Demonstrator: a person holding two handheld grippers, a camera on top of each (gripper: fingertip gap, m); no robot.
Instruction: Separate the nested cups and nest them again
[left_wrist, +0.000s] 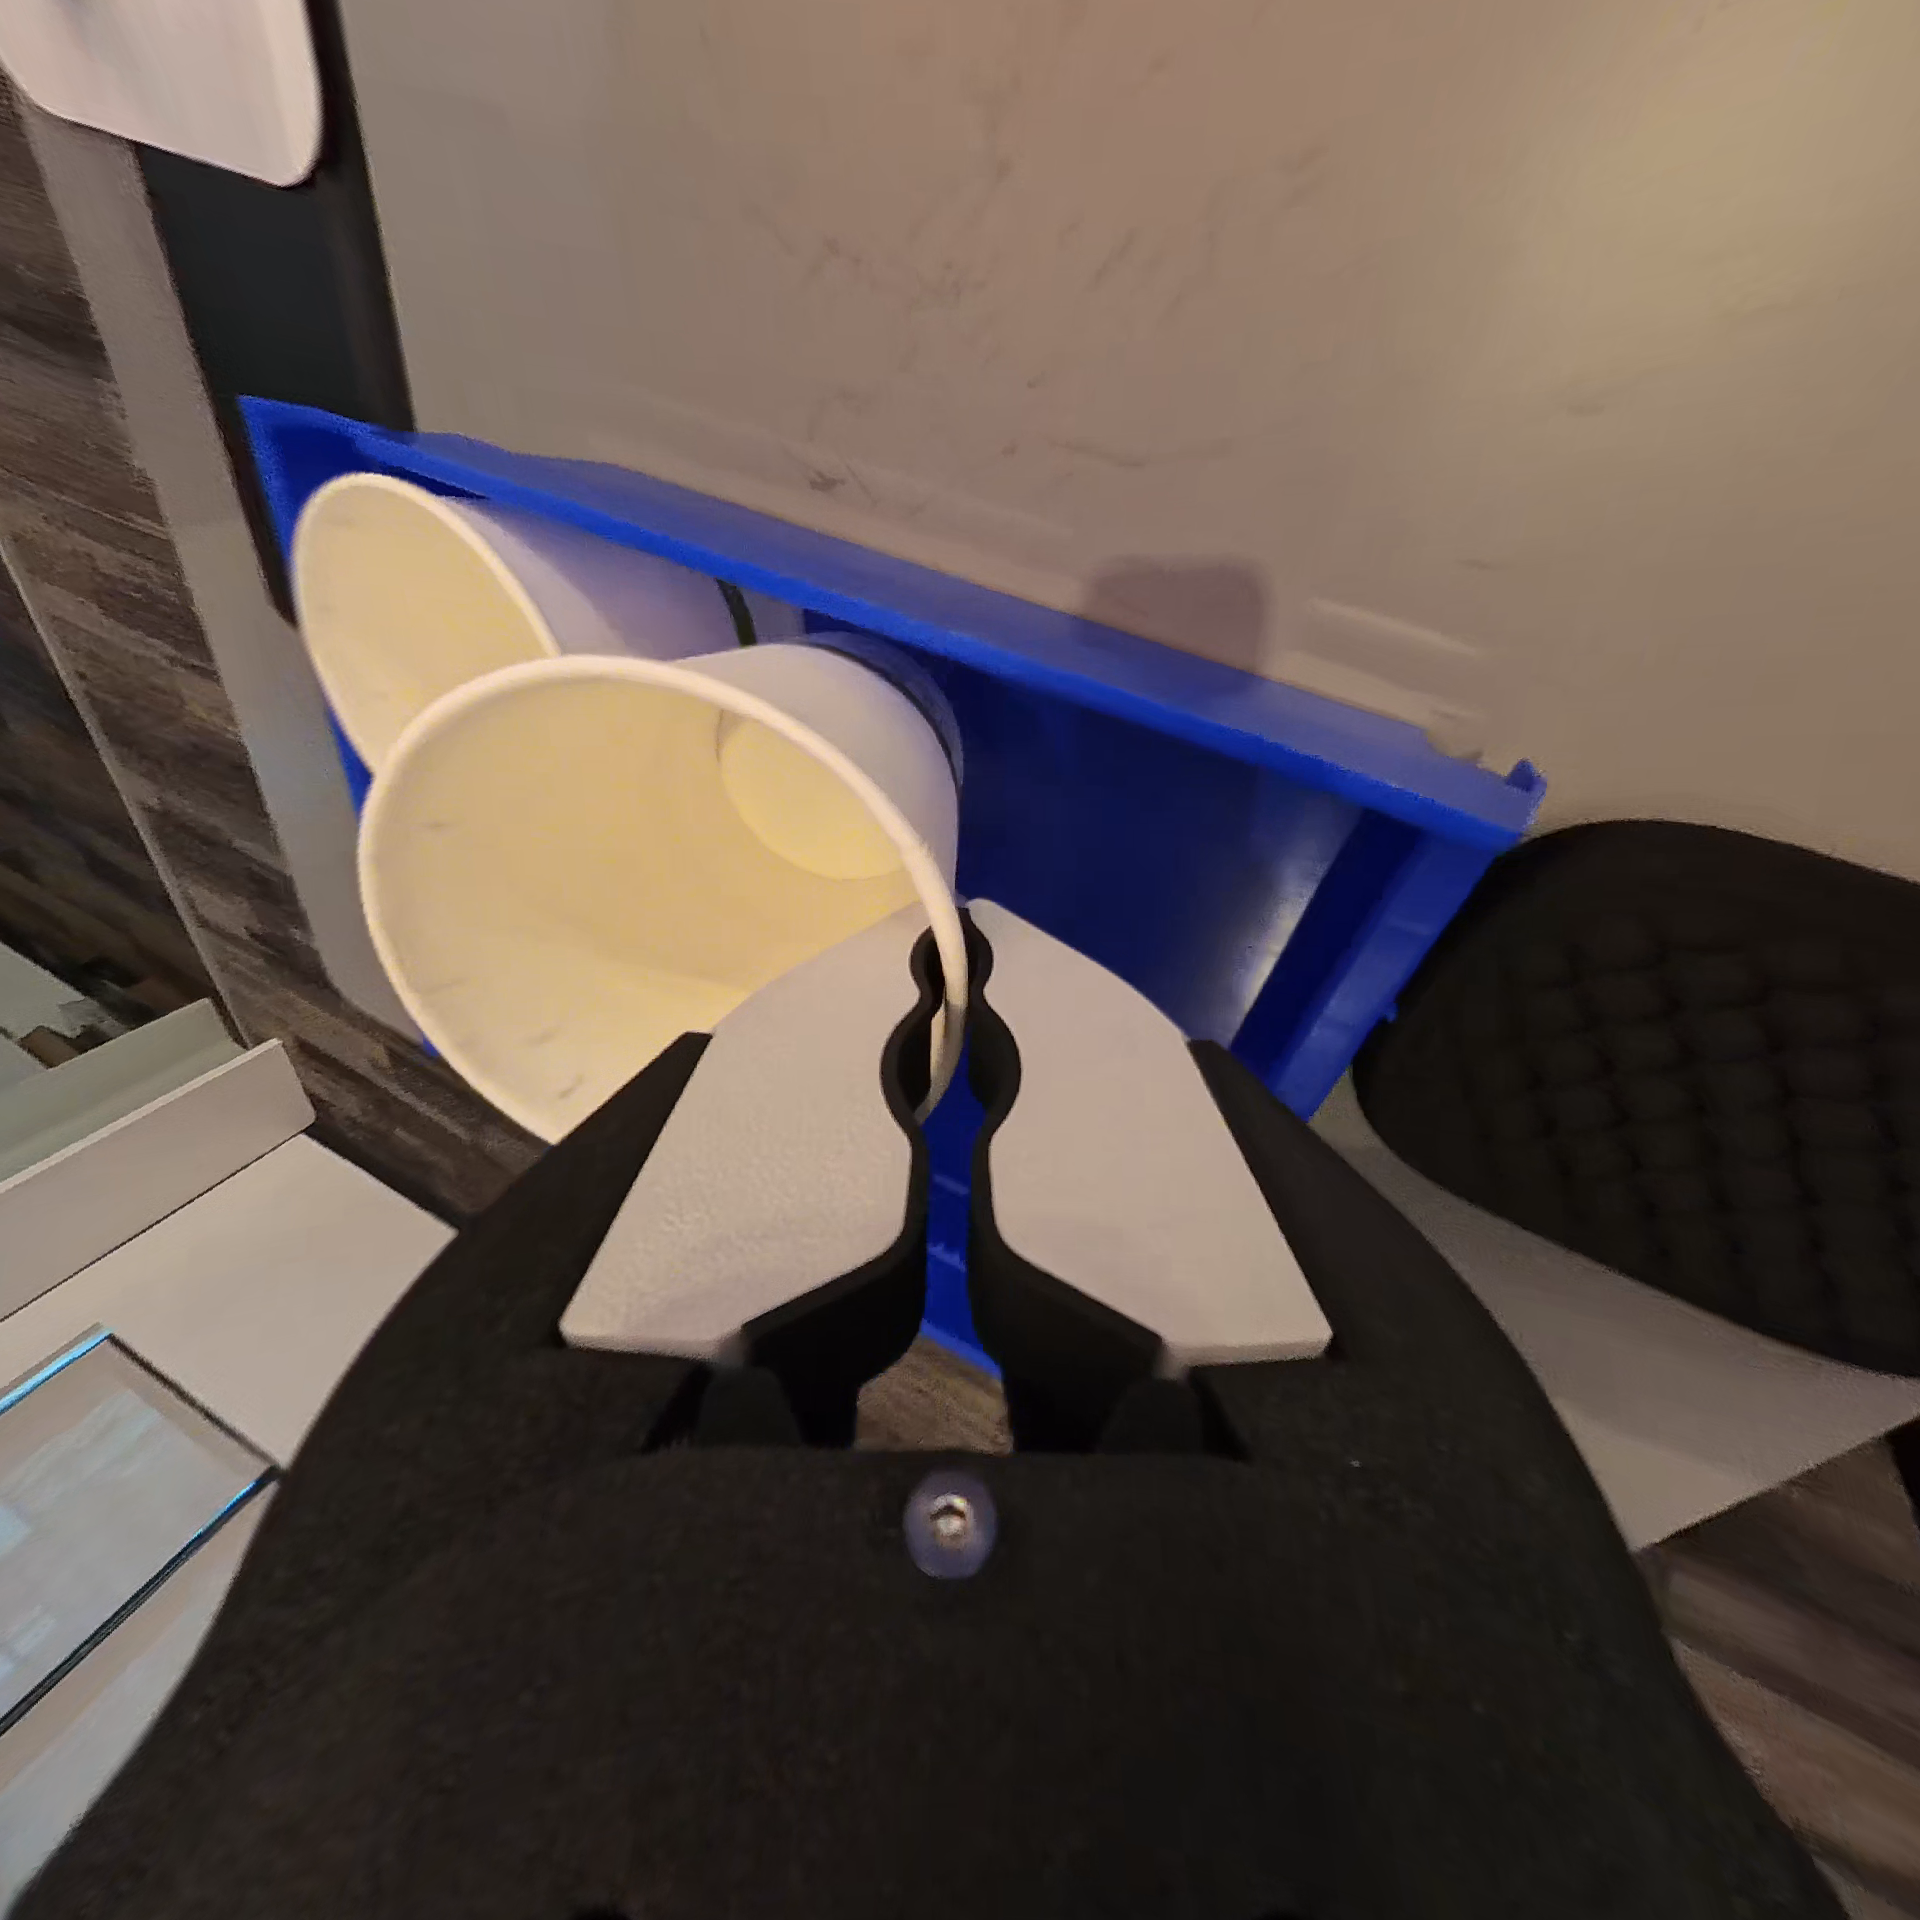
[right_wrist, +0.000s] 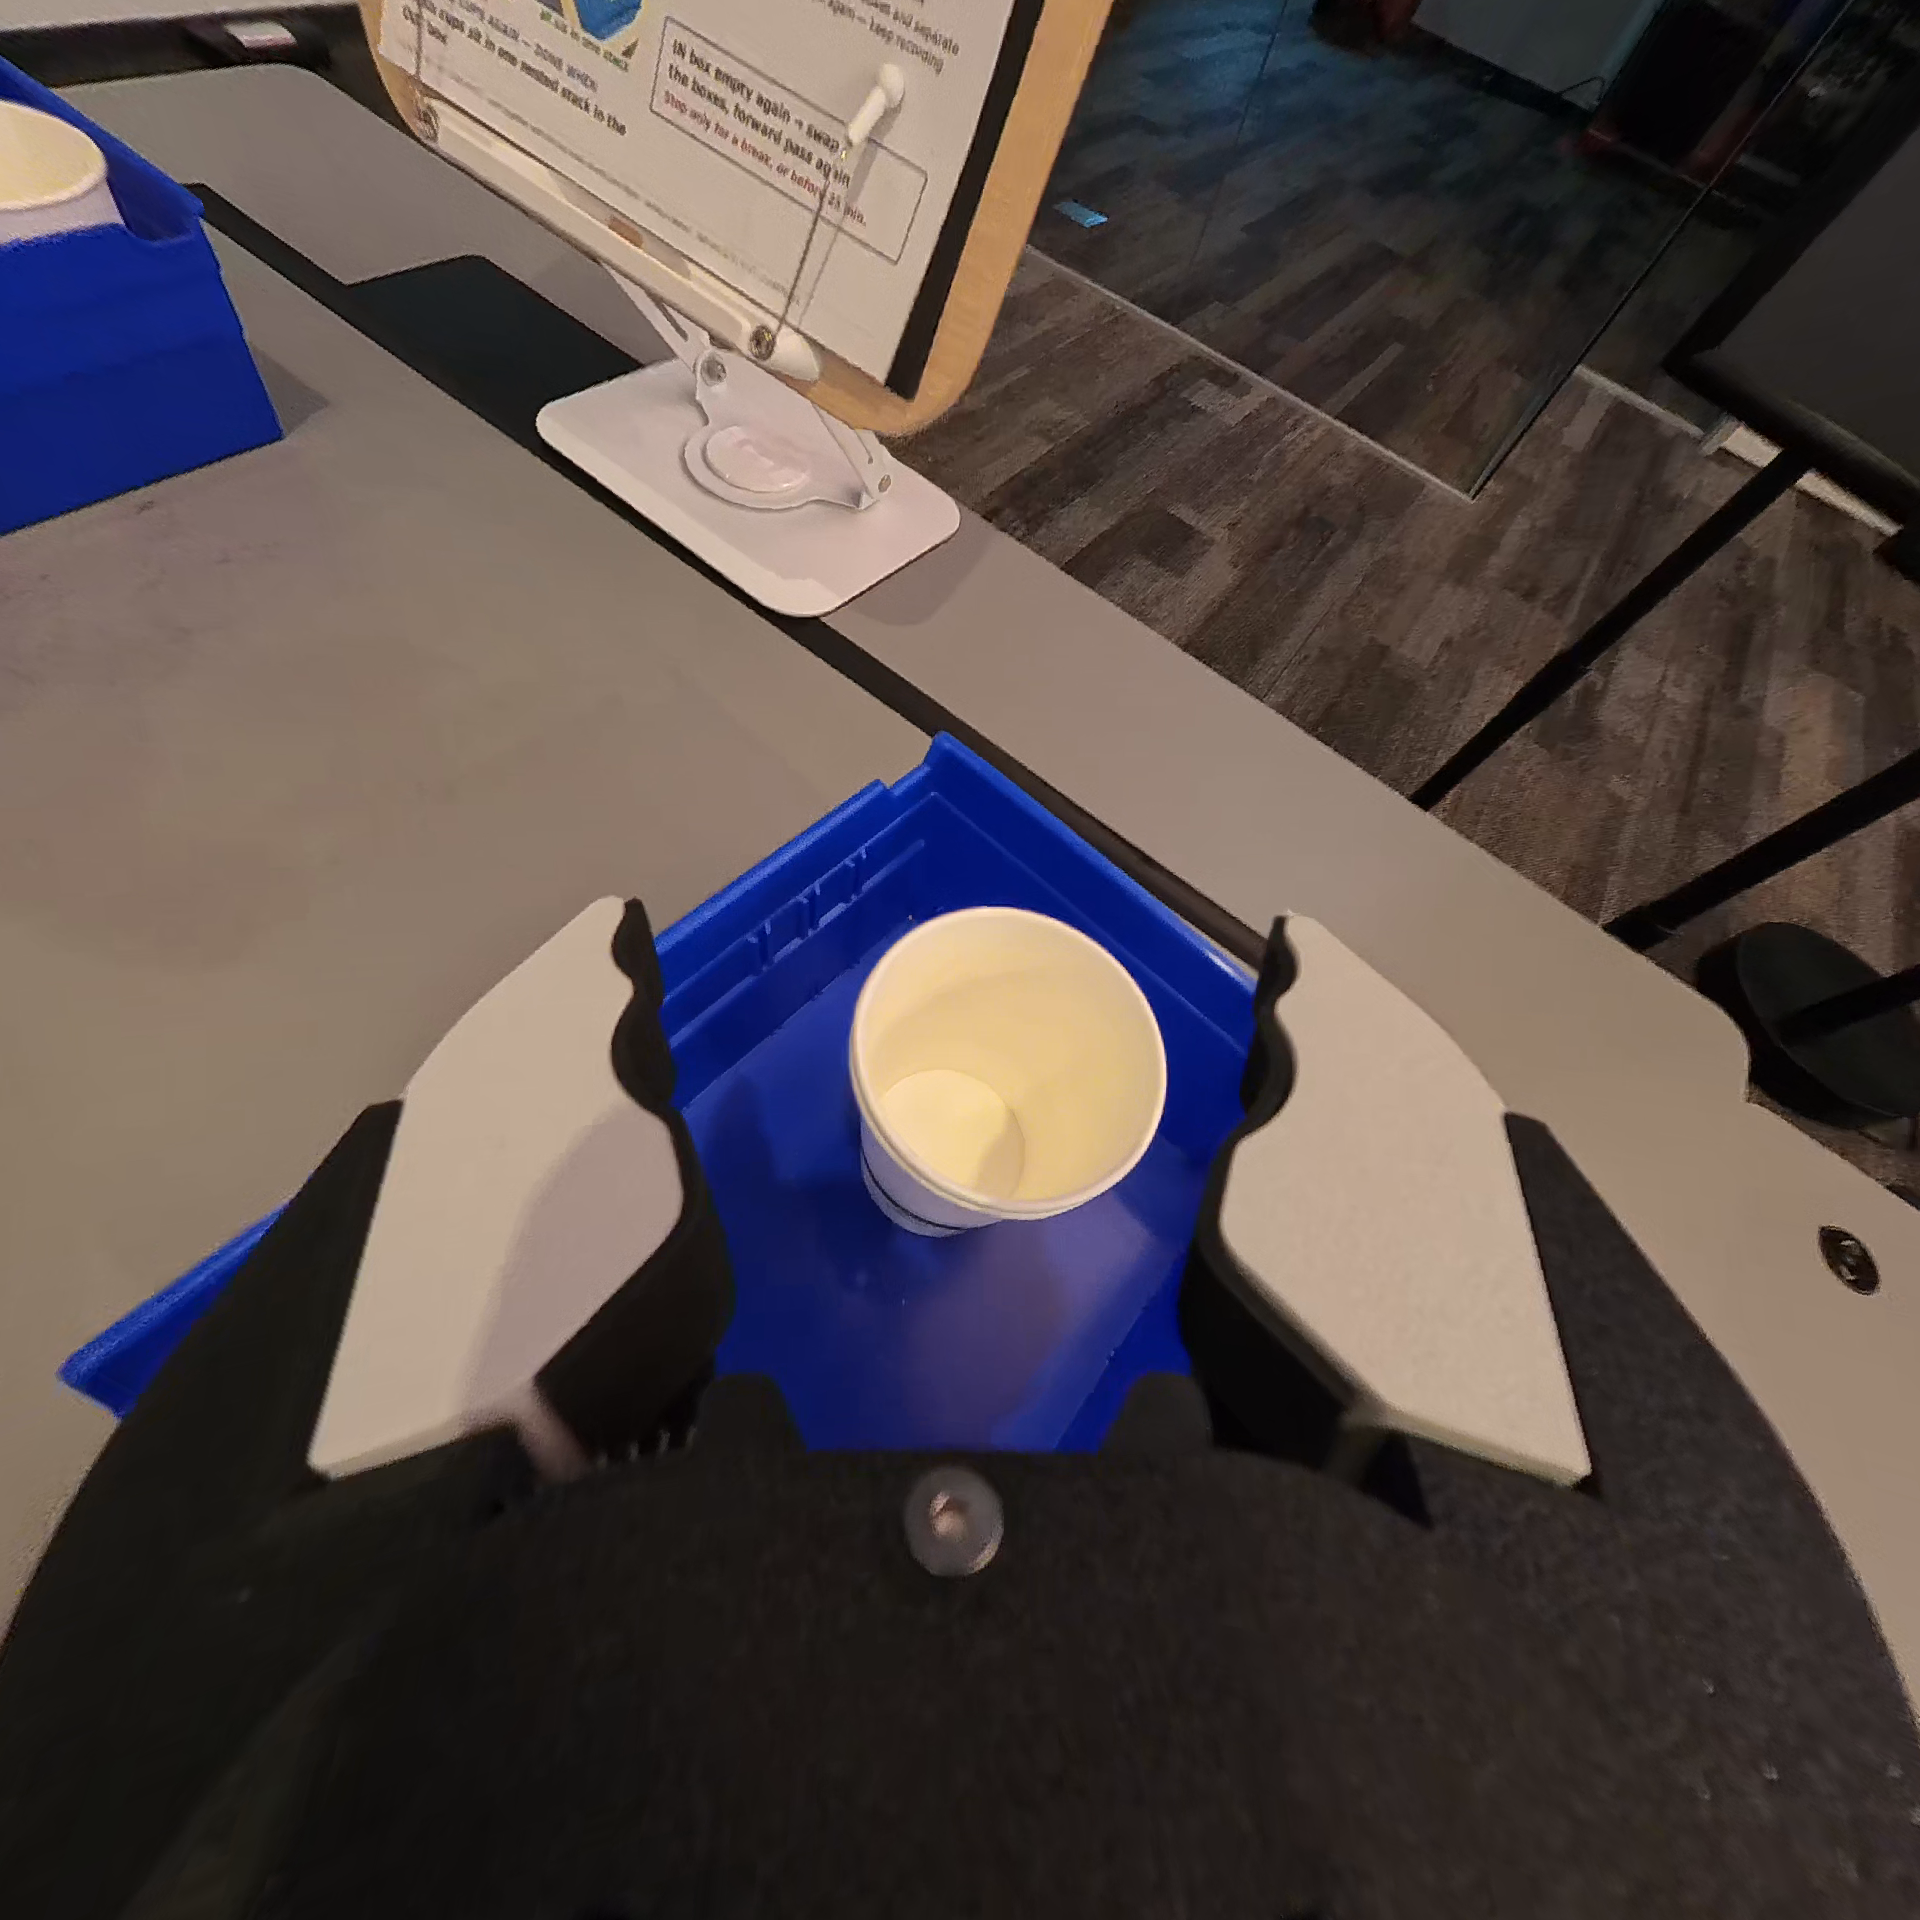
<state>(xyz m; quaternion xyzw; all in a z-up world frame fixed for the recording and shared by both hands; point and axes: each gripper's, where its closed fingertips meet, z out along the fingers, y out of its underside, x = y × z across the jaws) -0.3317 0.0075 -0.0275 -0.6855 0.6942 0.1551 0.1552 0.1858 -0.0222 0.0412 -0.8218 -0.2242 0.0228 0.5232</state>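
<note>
Left gripper (left_wrist: 954, 971) pinches paper cup (left_wrist: 623, 873) rim.

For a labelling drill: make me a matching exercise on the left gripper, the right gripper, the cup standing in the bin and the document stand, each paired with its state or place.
Column one:
1. left gripper
2. right gripper
3. upright cup
4. document stand

Column two:
A. stands in the blue bin under the open gripper
B. shut on the rim of a held cup
C. at the table edge, holding a printed sheet
D. open, holding nothing

Pairs: 1-B, 2-D, 3-A, 4-C
</note>
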